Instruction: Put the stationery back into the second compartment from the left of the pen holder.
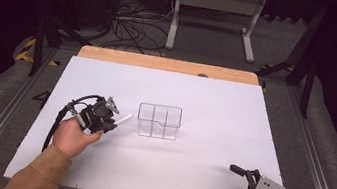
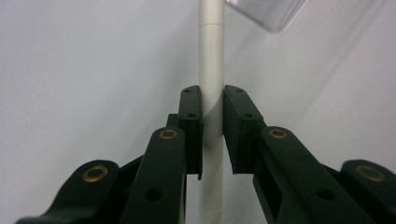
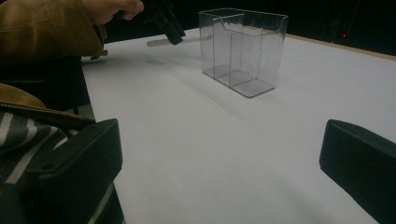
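Looks like the pickup part is basically done. Left claw [image 1: 115, 123] clamped on a white pen-like stick [image 1: 124, 118], pads squeezed right against its sides in the left gripper view [image 2: 211, 65], with the stick running straight up between the jaws and poking well past the tips. Seems lifted clear of the white table [image 1: 194, 179] too, judging by the right gripper view, where the stick [image 3: 161, 42] hangs in the air under the far claw with a faint shadow below it.

Still left, by the look of it: getting the stick over to the clear divided organizer [image 1: 159, 121] and dropping it into one of the compartments. Nothing inside that box yet as far as can be made out, all sections see-through and bare. Which slot is meant, can't tell.

Position-wise: stick gripped around its middle-to-lower part, free end aimed toward the organizer, which sits just beside it to the right in the high view, near but not touching. A corner of the clear box [image 2: 266, 14] peeks in at the top of the left gripper view, a bit off to the side of the stick's tip.

Right claw [image 1: 226, 185] parked at the near right edge of the table, jaws spread wide, holding nothing, well apart from everything.
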A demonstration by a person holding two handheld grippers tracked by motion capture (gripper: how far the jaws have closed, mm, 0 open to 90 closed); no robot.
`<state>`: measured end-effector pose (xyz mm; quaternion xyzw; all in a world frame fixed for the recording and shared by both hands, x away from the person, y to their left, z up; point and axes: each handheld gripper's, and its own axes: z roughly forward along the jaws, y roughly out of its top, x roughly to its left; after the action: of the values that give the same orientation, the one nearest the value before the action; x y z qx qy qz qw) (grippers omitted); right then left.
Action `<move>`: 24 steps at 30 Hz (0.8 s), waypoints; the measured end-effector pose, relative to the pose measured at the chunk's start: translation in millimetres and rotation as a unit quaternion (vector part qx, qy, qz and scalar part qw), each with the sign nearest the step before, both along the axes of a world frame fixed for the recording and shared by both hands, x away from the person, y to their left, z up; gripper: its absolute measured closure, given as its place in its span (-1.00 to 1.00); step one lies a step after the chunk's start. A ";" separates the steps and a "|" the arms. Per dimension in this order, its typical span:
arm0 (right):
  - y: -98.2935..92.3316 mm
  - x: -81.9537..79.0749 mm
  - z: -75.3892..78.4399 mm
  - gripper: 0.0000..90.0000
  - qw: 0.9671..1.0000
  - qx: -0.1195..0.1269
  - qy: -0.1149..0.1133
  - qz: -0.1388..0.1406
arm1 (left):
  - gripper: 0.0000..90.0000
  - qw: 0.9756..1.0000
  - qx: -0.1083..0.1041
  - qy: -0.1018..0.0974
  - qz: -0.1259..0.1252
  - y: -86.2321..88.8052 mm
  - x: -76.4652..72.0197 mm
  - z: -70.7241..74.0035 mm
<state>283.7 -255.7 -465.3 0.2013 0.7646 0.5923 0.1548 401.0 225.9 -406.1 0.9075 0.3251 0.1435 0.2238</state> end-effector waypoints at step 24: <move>0.0 0.0 0.0 -1.00 1.000 0.000 -0.001 0.000 | 0.74 0.983 -0.155 -0.099 -0.003 16.8 -12.8 39.5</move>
<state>283.8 -255.7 -465.4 0.2013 0.7645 0.5922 0.1556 388.1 242.7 -366.6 0.8442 0.3168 0.1799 0.3932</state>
